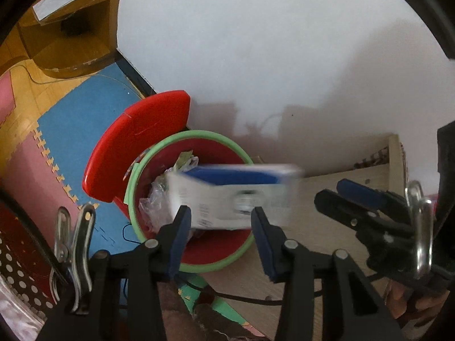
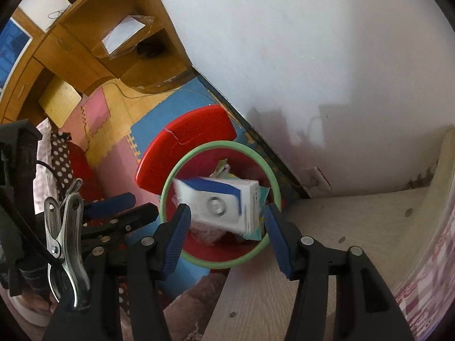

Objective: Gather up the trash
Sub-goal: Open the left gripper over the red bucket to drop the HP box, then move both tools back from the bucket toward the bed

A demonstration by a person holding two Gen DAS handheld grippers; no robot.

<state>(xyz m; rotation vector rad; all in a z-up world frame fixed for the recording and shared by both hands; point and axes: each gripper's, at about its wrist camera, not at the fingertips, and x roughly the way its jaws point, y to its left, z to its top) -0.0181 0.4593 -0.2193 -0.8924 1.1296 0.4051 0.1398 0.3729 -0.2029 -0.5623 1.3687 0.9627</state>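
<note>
- White-and-blue carton, motion-blurred, over the mouth of the red bin with the green rim; same carton seen tilted inside the ring of the rim from the right wrist.
- Cannot tell whether carton rests on the trash below or hangs in the air; no pad touching it in either view.
- Left gripper pointing steeply down at the bin, jaws apart at a middling gap, nothing pinched; carton only seen beyond the blue pads.
- Right gripper likewise aimed down, jaws spread a little wider, nothing clasped between the blue pads.
- Each gripper visible at the edge of the other's view: right one at right, left one at left.
- Crumpled clear plastic and other wrappers already in the bin, under the carton.
- Red lid flipped up, behind the bin on its left.
- Bin just beside a pale wooden tabletop, close to the white wall.
- Blue and pink foam mats on the floor; wooden shelf unit beyond.
</note>
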